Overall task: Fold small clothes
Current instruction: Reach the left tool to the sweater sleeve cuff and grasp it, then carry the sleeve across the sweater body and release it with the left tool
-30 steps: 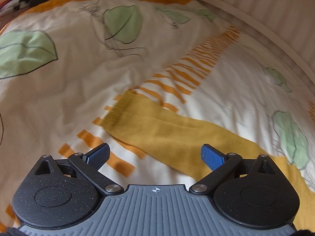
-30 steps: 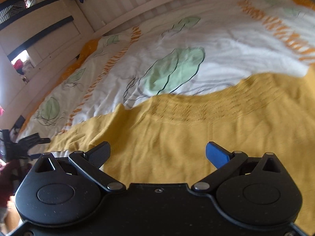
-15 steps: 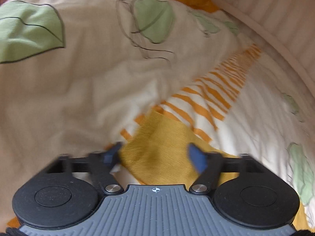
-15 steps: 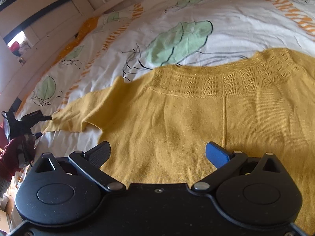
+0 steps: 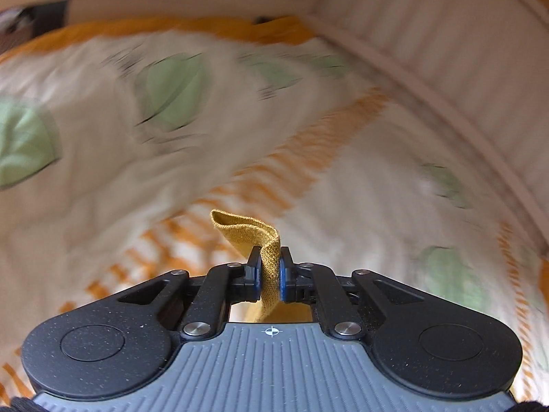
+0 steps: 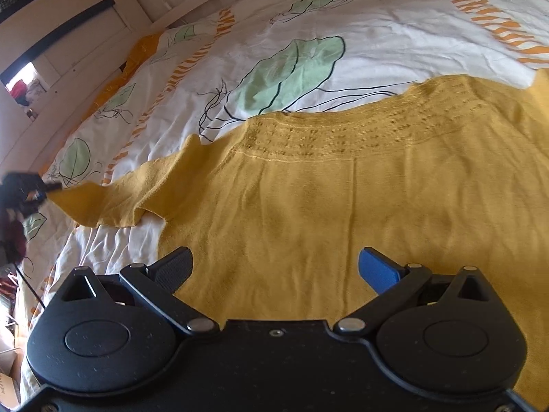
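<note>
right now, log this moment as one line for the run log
left gripper: shut on cuff of mustard-yellow knit sweater's sleeve | right gripper: open above sweater body | leaf-print white duvet: under sweater

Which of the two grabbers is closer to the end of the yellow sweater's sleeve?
Left. The left gripper is shut on the sleeve end, pinching the cloth between its pads. The right gripper is open over the sweater's body, well away from that sleeve.

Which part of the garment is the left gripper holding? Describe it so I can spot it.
On the leaf-print duvet lies a mustard-yellow knit top. Its long sleeve stretches off toward the left; the left gripper pinches the cuff, the only part raised off the bed.
</note>
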